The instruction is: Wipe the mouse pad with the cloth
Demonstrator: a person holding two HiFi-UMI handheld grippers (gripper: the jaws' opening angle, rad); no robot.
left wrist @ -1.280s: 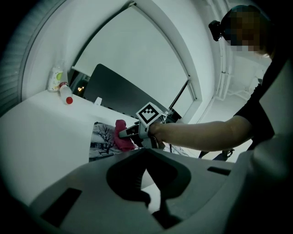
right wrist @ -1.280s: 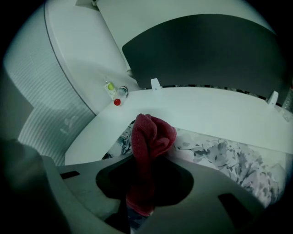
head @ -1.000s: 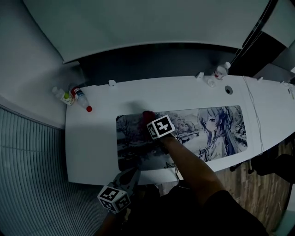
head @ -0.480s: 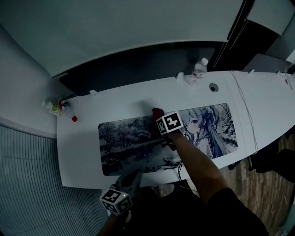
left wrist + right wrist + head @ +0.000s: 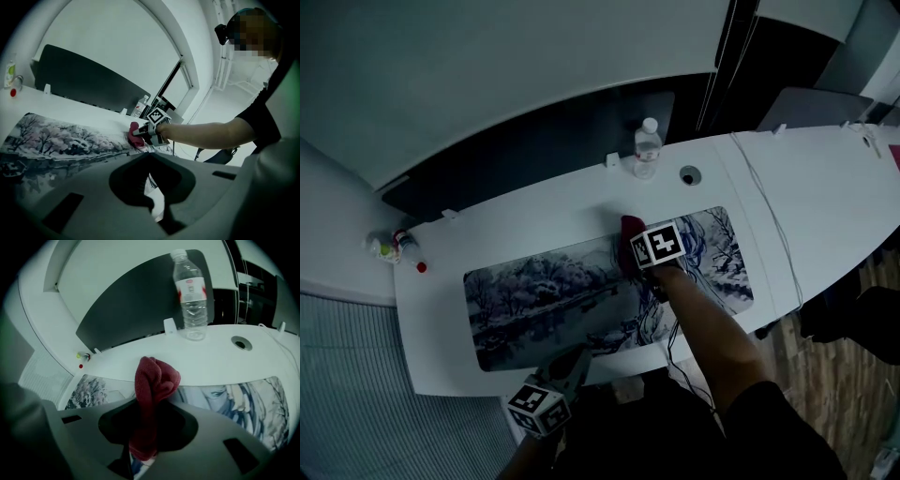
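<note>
A long printed mouse pad lies on the white table. My right gripper is shut on a bunched dark red cloth and presses it onto the pad near its far edge, right of the middle. In the right gripper view the cloth rises from between the jaws over the pad. My left gripper hovers at the table's near edge, shut and holding nothing. The left gripper view looks along the pad to the cloth and the right gripper.
A clear water bottle stands behind the pad next to a round cable hole. Small bottles sit at the table's far left corner. A thin cable crosses the table right of the pad. A dark panel lines the back edge.
My right gripper has carried the cloth rightward along the pad, from its left part to right of the middle. The left gripper has stayed at the near edge.
</note>
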